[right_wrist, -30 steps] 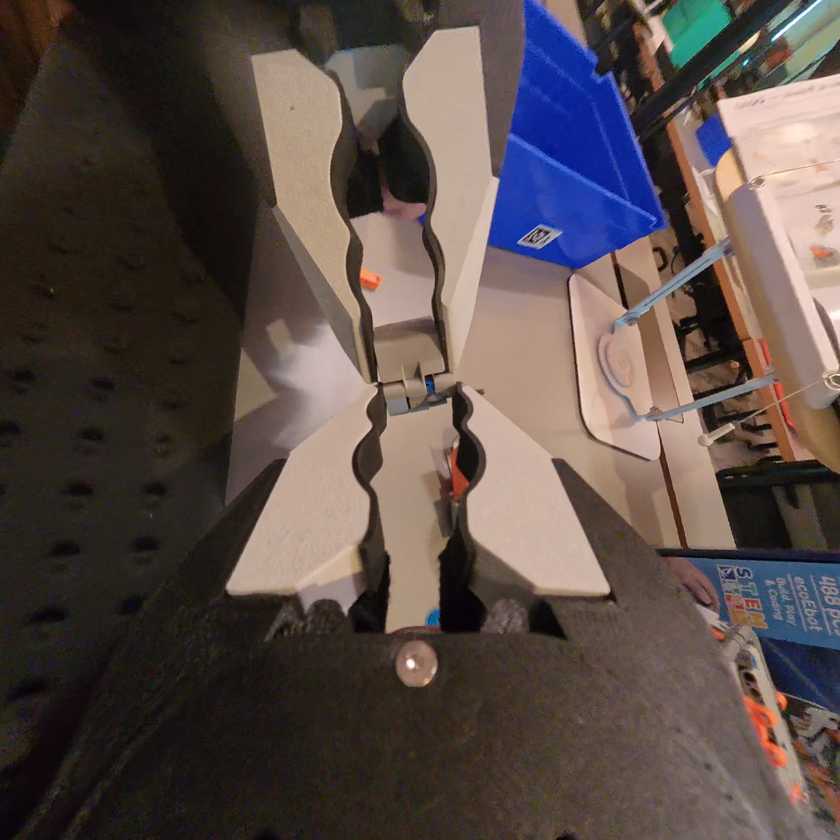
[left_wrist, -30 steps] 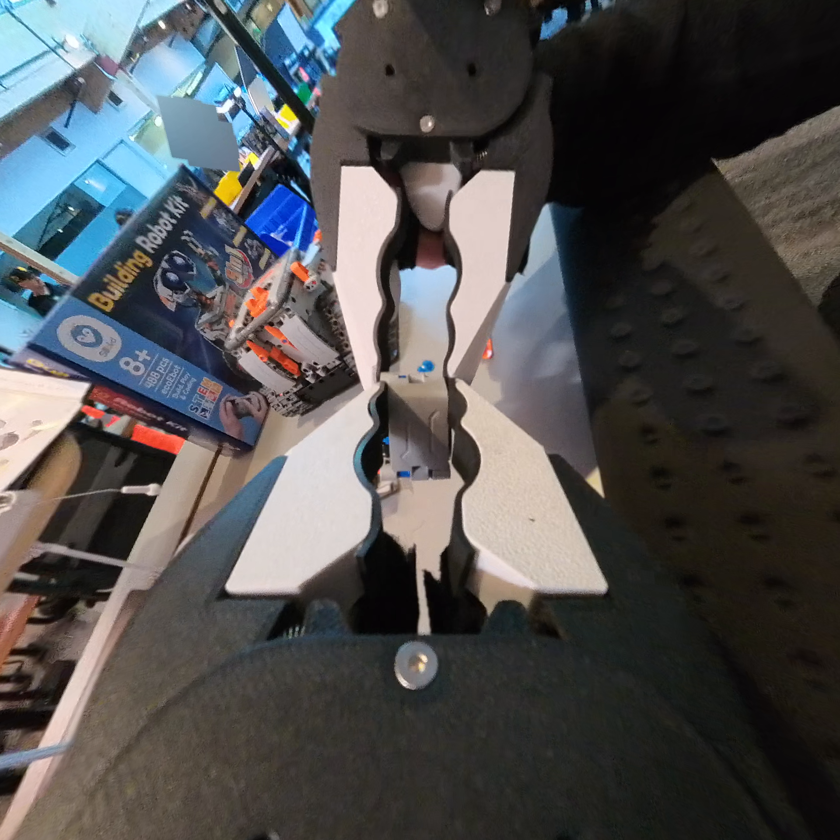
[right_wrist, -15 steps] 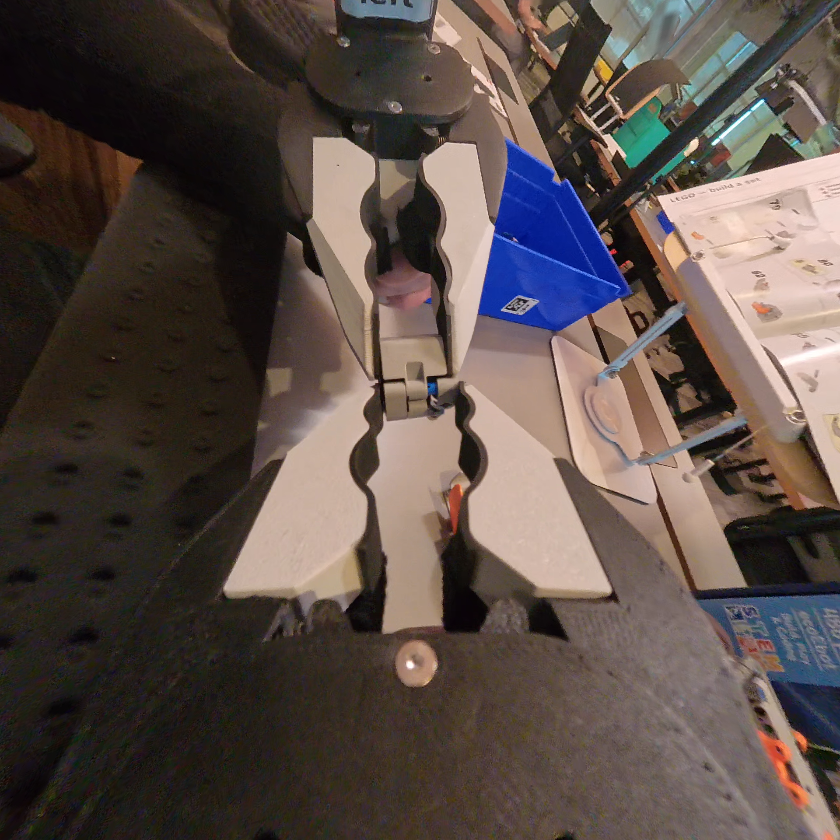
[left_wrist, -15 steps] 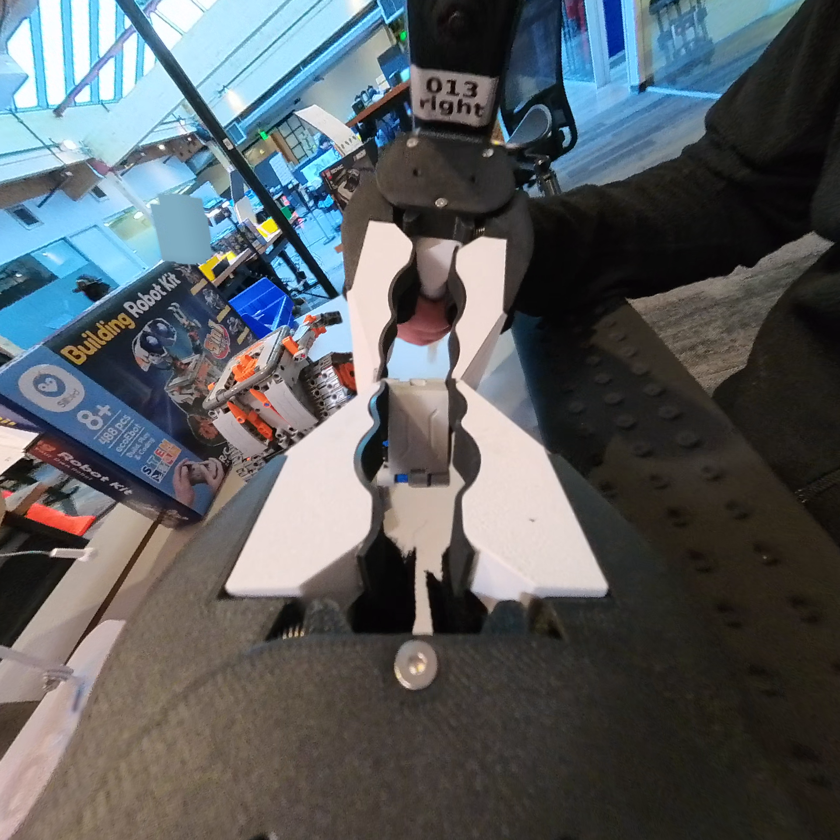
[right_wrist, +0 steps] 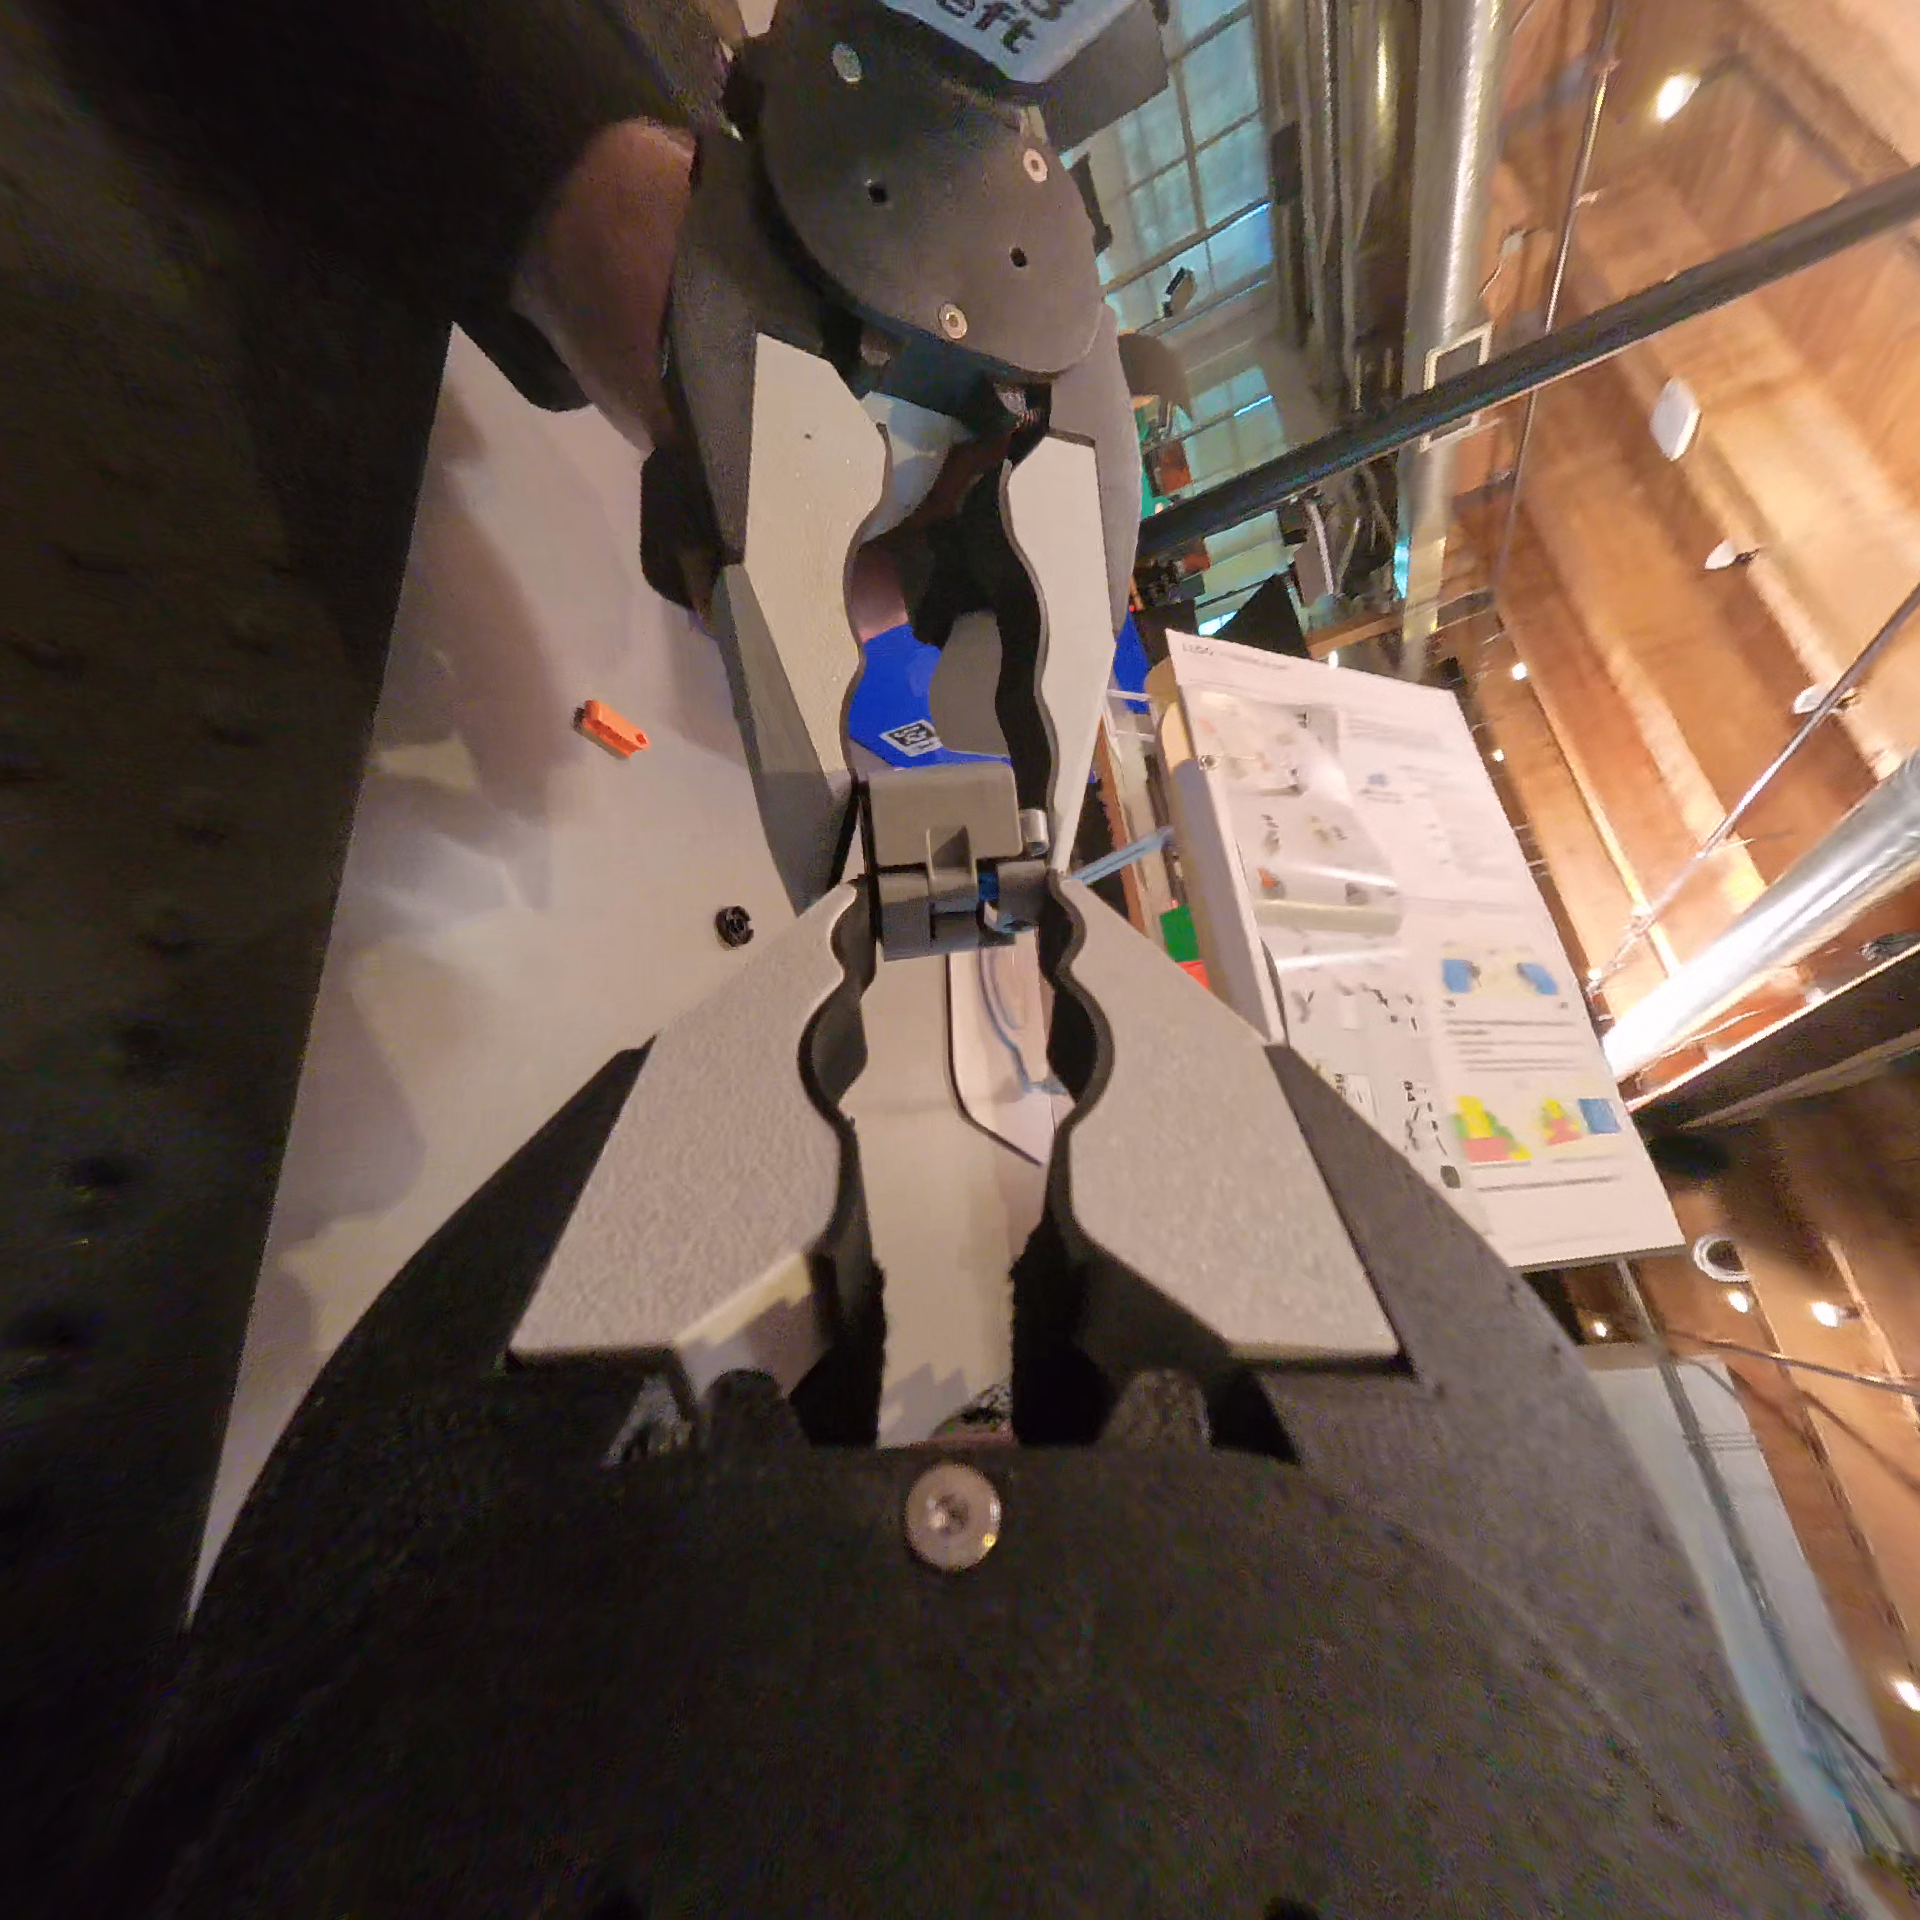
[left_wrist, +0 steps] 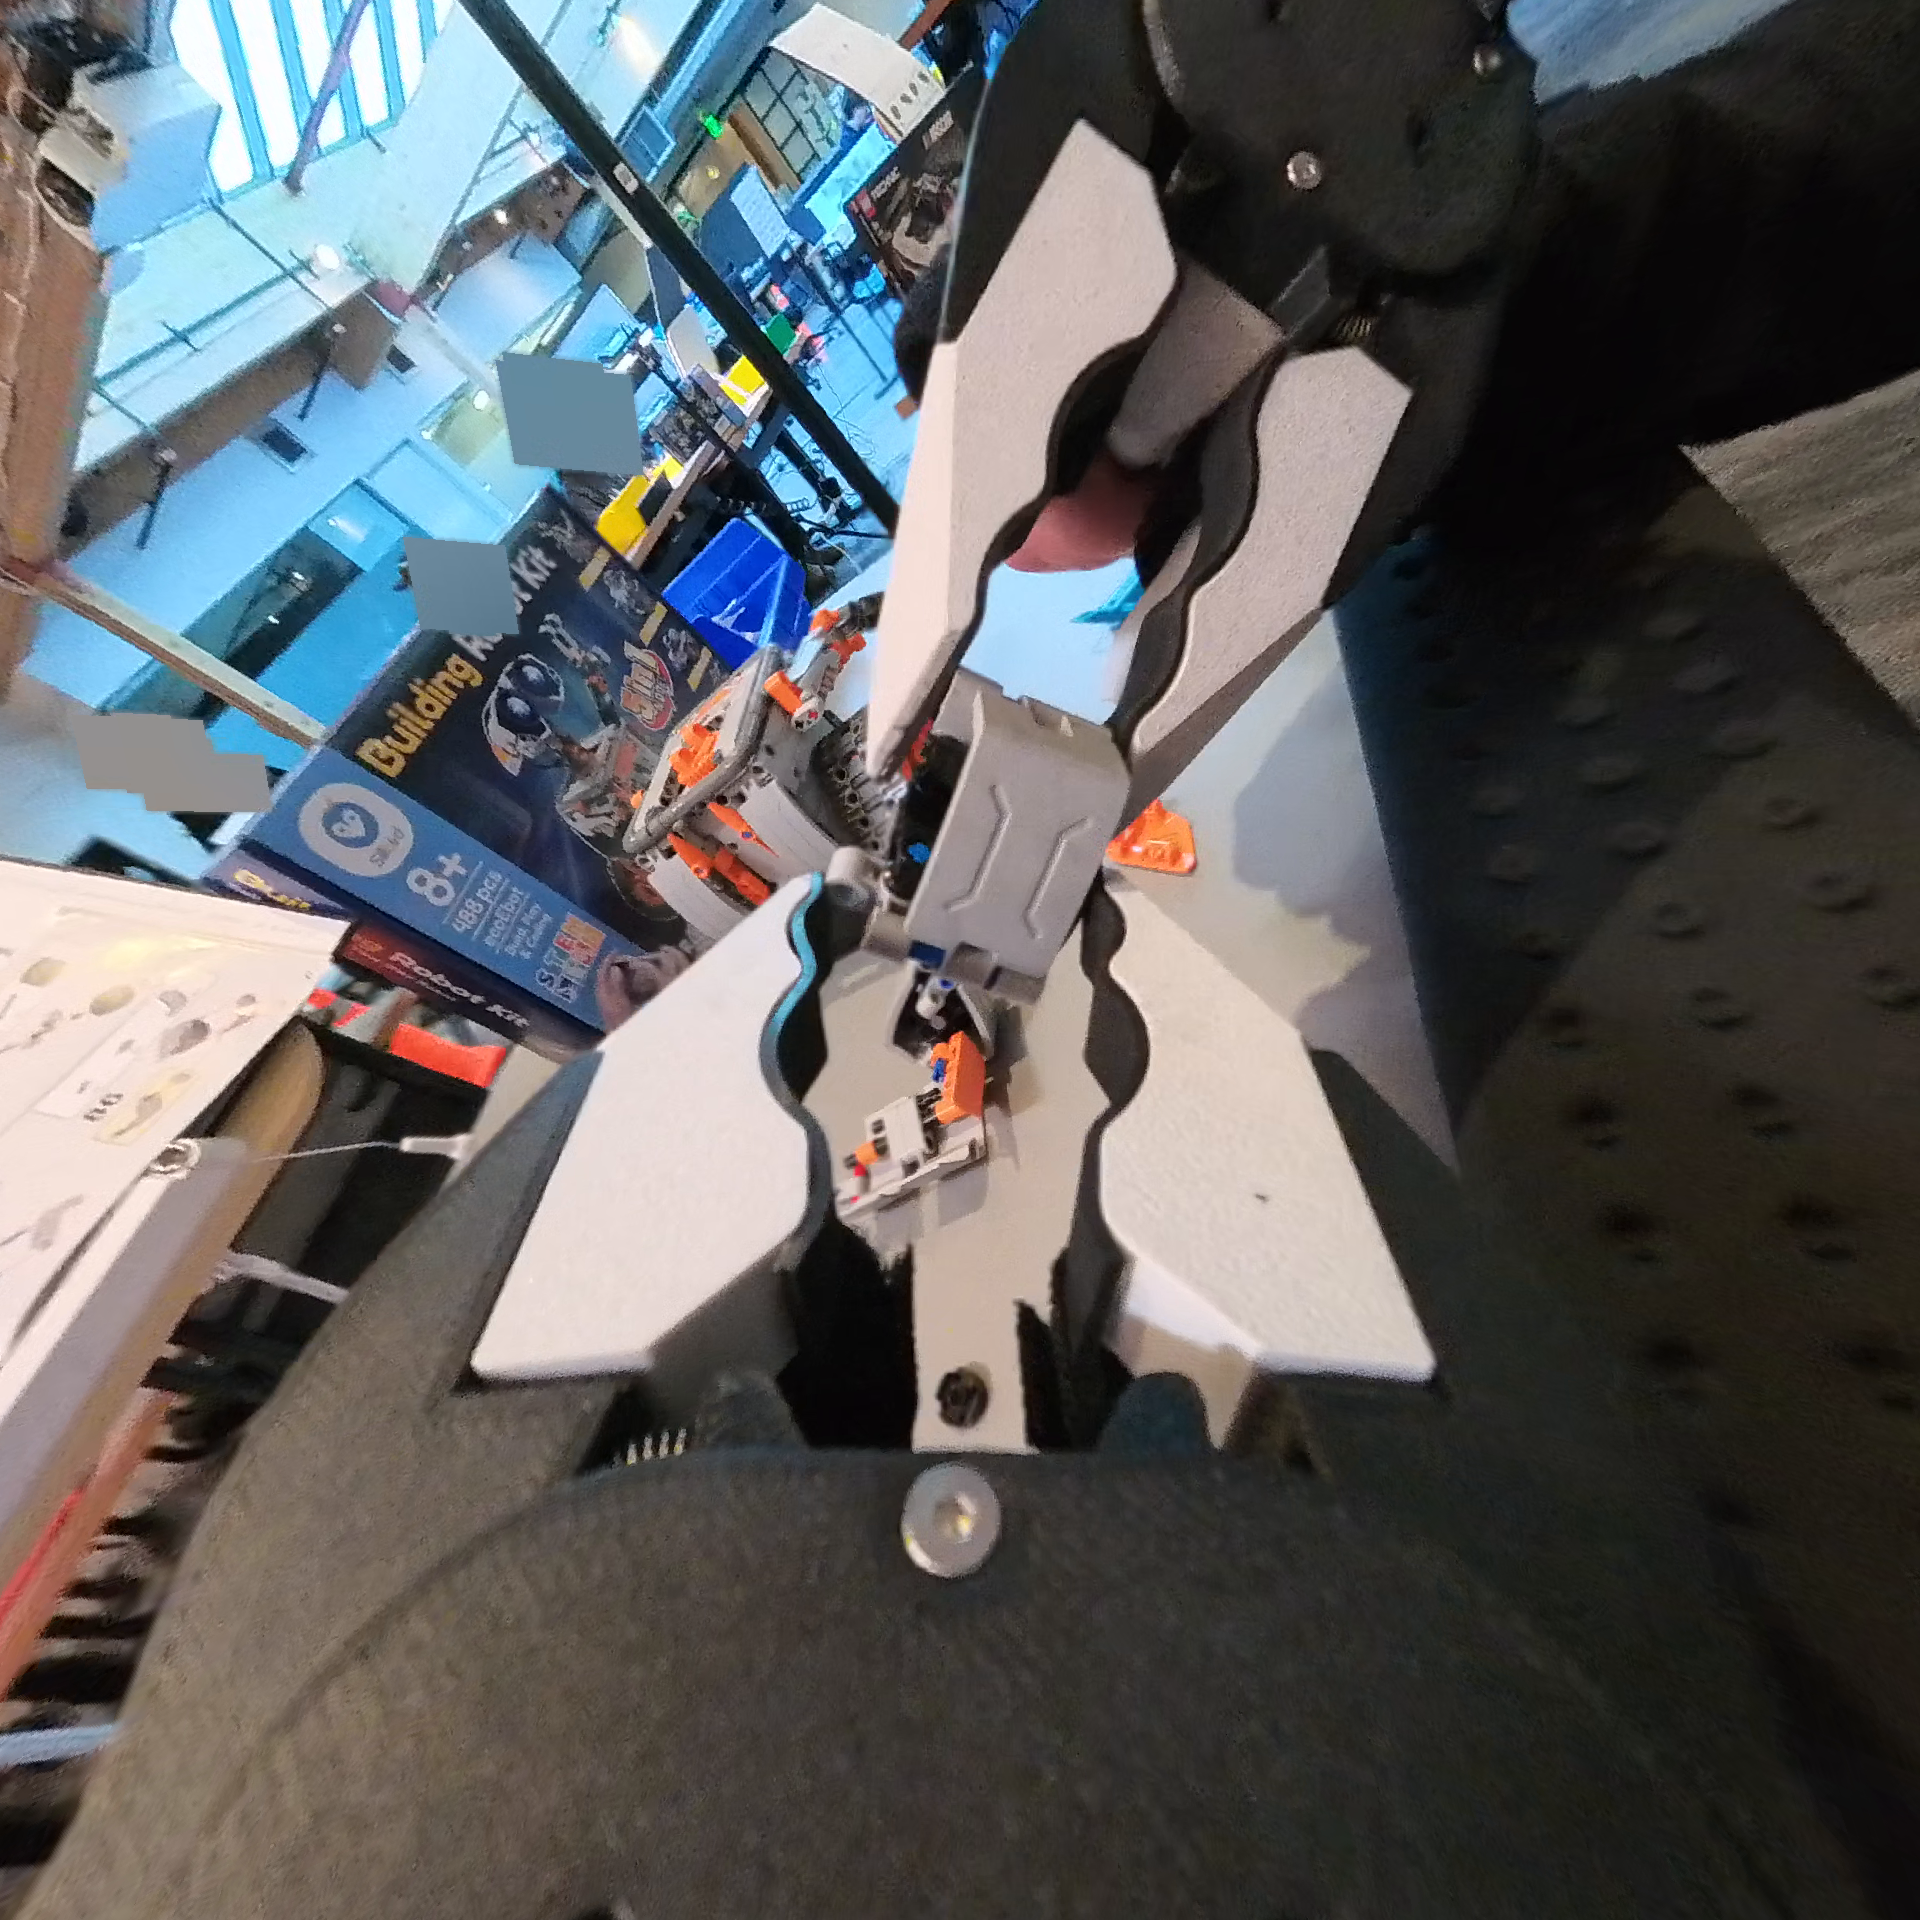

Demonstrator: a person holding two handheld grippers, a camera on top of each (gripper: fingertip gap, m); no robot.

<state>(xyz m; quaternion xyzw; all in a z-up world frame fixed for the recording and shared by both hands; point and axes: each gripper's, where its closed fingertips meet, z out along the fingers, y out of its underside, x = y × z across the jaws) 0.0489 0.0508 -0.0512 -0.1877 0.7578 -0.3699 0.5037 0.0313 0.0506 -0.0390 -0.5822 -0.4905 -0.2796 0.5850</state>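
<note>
The white table (left_wrist: pixel 1288 831) lies under both claws, with a blue printed cardboard kit box (left_wrist: pixel 488 831) standing well off to the left of the left claw (left_wrist: pixel 951 935) and a white sheet of printed building instructions (right_wrist: pixel 1382 914) propped to the right of the right claw (right_wrist: pixel 951 894). Beside the box sits a grey-and-orange brick-built robot model (left_wrist: pixel 727 800), and a blue plastic bin (right_wrist: pixel 894 686) shows past the far claw in the right wrist view.

Between the two claws, lifted off the table, hangs the grey plastic block with a hinged flap and a blue pin (left_wrist: pixel 1013 842). The right claw pinches its upper end; the left claw's tips close on the small joint at its lower end (the block looks to bridge tip to tip).

A small grey-and-orange brick assembly (left_wrist: pixel 920 1122) lies on the table just under the left claw, an orange triangular piece (left_wrist: pixel 1153 836) just to its right, and an orange flat brick (right_wrist: pixel 613 727) to the left of the right claw.

My worry is the narrow hold: if the two claws twist or pull unevenly, the hinge may pop apart or the block slip free and fall among the loose pieces below.
</note>
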